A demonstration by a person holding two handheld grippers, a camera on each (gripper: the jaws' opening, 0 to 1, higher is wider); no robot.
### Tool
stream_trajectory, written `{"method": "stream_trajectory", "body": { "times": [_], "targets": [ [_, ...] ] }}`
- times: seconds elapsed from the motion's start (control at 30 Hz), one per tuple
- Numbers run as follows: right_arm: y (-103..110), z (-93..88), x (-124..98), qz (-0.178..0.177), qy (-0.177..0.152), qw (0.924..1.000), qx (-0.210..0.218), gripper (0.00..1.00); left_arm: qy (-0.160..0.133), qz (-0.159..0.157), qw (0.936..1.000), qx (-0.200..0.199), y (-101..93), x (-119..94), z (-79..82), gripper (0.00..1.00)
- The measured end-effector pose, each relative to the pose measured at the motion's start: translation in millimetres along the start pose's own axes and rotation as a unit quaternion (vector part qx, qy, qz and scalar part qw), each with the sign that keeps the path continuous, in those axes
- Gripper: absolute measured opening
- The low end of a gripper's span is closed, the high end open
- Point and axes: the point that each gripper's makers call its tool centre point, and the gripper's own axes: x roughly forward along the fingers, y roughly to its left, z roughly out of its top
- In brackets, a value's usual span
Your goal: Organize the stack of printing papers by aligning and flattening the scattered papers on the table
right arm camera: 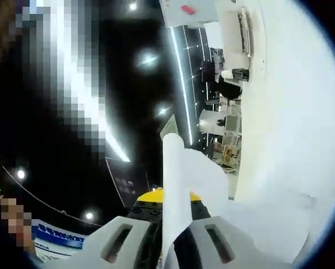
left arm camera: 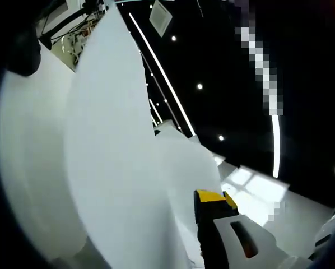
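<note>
A stack of white printing papers (left arm camera: 111,157) is lifted off the table and bows across the left gripper view, pointing up at the ceiling. My left gripper (left arm camera: 187,210) holds its lower edge. One yellow-tipped jaw shows at the right of the sheets and the other is hidden behind them. In the right gripper view the same papers (right arm camera: 279,140) curve away to the right. Their edge (right arm camera: 173,168) stands edge-on between the two white slotted jaws of my right gripper (right arm camera: 172,204), which is shut on it.
Overhead is a dark ceiling with long light strips (left arm camera: 162,73) and small spot lights. A bright white surface (left arm camera: 257,193) lies to the right of the left gripper. Desks and equipment (right arm camera: 229,112) stand far off, and a blue sign (right arm camera: 58,235) sits low left.
</note>
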Motion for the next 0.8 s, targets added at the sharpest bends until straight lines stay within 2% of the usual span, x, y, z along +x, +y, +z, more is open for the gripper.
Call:
{"method": "stream_trajectory", "body": {
  "times": [0.13, 0.17, 0.27, 0.4, 0.53, 0.8],
  "targets": [
    [7.2, -3.8, 1.4, 0.007, 0.004, 1.0000, 0.003, 0.00, 0.000, 0.000, 1.0000, 0.001, -0.3, 0.2, -0.2, 0.23],
    [18.7, -8.4, 2.9, 0.020, 0.009, 0.9996, 0.018, 0.00, 0.001, 0.000, 1.0000, 0.002, -0.1, 0.5, -0.3, 0.23],
    [29.1, -12.1, 4.3, 0.033, 0.012, 0.9988, 0.034, 0.00, 0.001, 0.000, 1.0000, 0.002, -0.5, 0.5, -0.7, 0.23],
    [36.1, -15.0, 5.1, 0.039, 0.016, 0.9984, 0.037, 0.00, 0.001, 0.000, 1.0000, 0.001, -1.5, 0.3, -1.1, 0.24],
    [45.7, -15.7, 5.1, 0.053, 0.015, 0.9967, 0.060, 0.00, 0.002, -0.001, 1.0000, 0.000, -3.2, 0.3, -2.0, 0.24],
    [45.9, -14.4, 3.9, 0.051, 0.011, 0.9959, 0.074, 0.00, -0.001, -0.002, 1.0000, 0.002, -5.7, 0.4, -2.7, 0.24]
  ]
}}
